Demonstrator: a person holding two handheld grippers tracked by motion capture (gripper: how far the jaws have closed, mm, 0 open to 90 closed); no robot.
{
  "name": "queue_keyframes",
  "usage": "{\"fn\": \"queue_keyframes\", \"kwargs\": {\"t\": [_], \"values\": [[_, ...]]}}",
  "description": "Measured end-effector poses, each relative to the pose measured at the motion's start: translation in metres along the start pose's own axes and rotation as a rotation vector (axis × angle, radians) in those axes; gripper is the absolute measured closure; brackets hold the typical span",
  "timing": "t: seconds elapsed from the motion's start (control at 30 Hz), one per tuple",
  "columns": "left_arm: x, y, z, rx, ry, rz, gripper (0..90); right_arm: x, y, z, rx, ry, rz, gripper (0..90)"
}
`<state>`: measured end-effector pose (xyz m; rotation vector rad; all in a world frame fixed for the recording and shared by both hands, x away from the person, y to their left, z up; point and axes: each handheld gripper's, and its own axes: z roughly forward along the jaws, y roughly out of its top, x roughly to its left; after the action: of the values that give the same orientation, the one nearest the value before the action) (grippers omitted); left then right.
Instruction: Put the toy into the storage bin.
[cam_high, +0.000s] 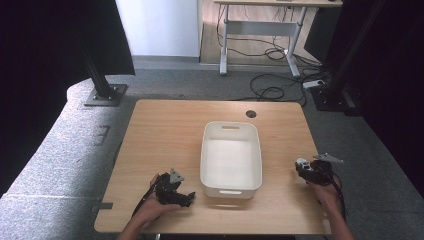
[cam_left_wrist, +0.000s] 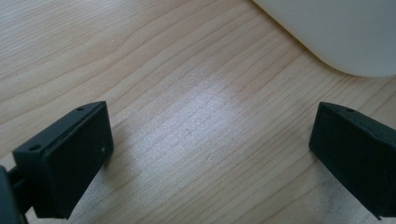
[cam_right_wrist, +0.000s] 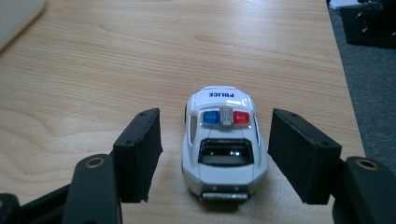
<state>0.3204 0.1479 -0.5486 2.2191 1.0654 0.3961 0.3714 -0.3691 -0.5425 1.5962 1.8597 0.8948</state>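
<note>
High view: a wooden table (cam_high: 165, 135) fills the middle of the frame, with a white bin (cam_high: 206, 165) standing at its centre, long side running toward the top. The left gripper (cam_high: 186, 199) lies at lower left, just beside the bin's near corner, held in the person's left hand (cam_high: 150, 207). The right gripper (cam_high: 304, 168) sits at lower right, close to the table's edge, held in the right hand (cam_high: 327, 192); a small white car (cam_high: 301, 163) shows at its tip.

Left gripper view: both jaws stand wide apart at the lower corners, with bare wood between them; a rounded corner of the bin (cam_left_wrist: 336, 32) occupies the upper right.

Right gripper view: the toy police car (cam_right_wrist: 224, 142), white with blue and red roof lights, rests on the table at centre frame, between the jaws. A gap shows on each side of the car, so the pads are not pressing it. The bin's edge appears at upper left.
</note>
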Motion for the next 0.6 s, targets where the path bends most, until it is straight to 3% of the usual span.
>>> {"fn": "queue_keyframes", "kwargs": {"t": [0.07,0.6], "values": [[0.000,0.000,0.000,0.000,0.000,0.000,0.0,0.001,0.003,0.006,0.010,-0.028,-0.006,34.8],[0.000,0.000,0.000,0.001,0.000,0.000,0.0,0.002,0.004,0.015,0.047,-0.036,-0.021,43.1]]}}
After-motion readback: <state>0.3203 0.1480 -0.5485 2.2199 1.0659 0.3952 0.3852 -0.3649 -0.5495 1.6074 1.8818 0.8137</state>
